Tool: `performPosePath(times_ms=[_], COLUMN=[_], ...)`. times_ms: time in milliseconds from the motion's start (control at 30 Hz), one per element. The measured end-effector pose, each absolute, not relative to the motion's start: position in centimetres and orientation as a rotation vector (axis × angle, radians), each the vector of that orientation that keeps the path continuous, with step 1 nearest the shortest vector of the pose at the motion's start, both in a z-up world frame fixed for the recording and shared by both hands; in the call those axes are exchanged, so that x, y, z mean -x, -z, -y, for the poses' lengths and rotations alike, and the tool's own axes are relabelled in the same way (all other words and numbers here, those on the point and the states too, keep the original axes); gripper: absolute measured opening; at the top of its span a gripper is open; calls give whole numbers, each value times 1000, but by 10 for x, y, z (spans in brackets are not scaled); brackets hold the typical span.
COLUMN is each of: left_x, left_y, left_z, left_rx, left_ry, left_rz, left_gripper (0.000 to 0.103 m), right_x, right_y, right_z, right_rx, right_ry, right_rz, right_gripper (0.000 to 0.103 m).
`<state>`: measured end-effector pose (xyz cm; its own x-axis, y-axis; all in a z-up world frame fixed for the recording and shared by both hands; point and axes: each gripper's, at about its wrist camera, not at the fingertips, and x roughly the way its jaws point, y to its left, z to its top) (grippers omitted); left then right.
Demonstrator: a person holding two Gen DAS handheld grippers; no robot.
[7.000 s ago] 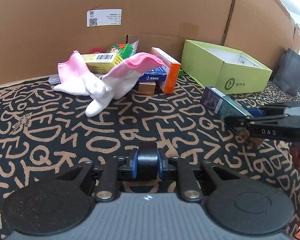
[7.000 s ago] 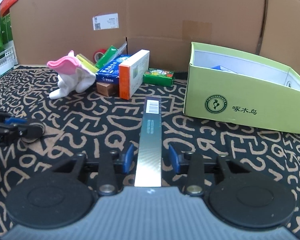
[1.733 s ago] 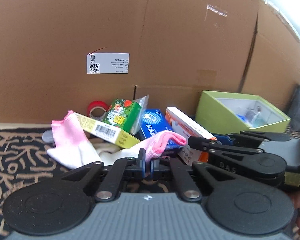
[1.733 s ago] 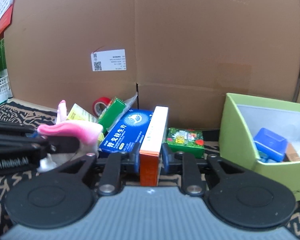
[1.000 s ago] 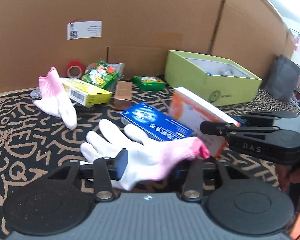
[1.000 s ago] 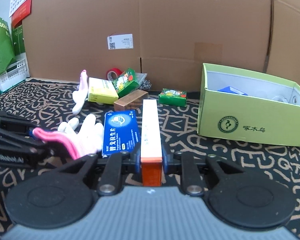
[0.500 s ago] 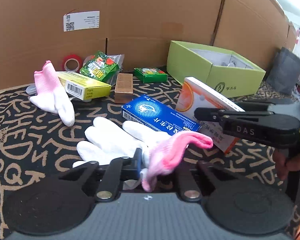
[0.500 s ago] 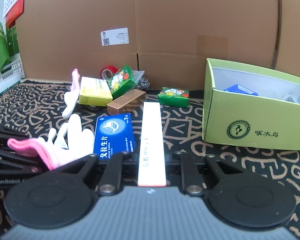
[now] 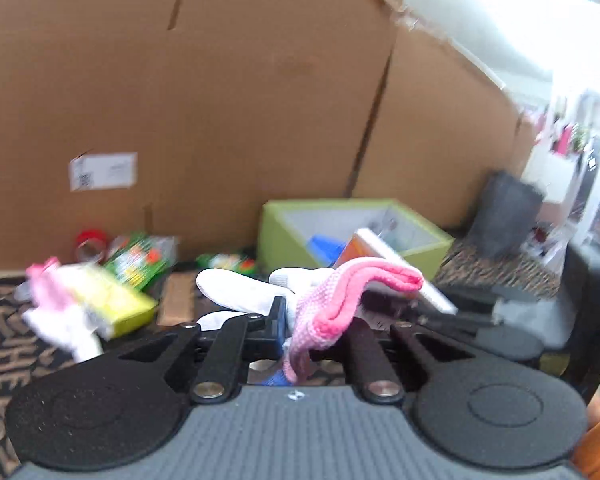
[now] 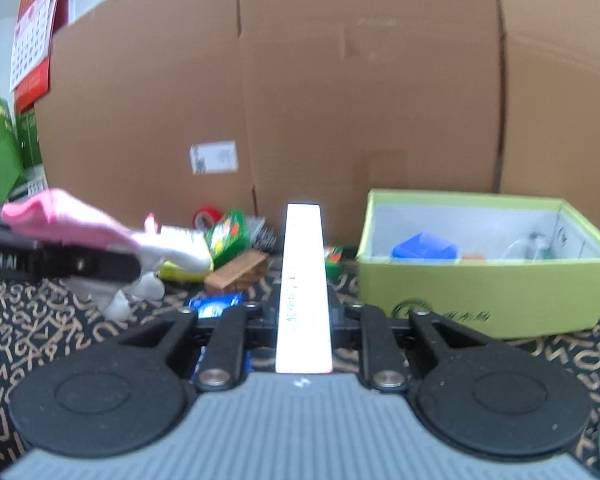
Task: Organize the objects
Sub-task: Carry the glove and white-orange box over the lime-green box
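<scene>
Bright, motion-blurred, fisheye-warped edges

Open box point(image 10: 480, 296) on worktop point(image 10: 52, 320) at right, w/ clutter pile point(image 10: 228, 256) left of it, cardboard wall point(image 10: 340, 100) behind both.

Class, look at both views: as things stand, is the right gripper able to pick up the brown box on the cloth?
Probably not yet. The right gripper is shut on an orange-and-white box; it must drop that first. The brown box itself lies uncovered.

A white knit glove point(image 9: 240, 289) has a pink cuff (ribbed); the open cardboard box point(image 10: 480, 280) is lime green; the tablecloth point(image 10: 40, 320) shows tan letters on black.
</scene>
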<state>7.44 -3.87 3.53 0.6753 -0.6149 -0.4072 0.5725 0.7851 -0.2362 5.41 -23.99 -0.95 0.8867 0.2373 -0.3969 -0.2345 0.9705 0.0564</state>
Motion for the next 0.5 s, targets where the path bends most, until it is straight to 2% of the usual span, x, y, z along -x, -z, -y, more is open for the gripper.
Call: performPosePath(times_ms=[233, 500], left_x=[-103, -141], left_y=[-69, -76], left_z=[91, 173], left_rx=[142, 130], left_ry=[802, 888], left_rz=[-467, -492], left_gripper=[9, 9], right_x=[-51, -72], right_y=[-23, -47], right_z=[281, 338], right_rx=[3, 53], right_ry=[-155, -10], right_rz=[-330, -284], right_gripper=[18, 18])
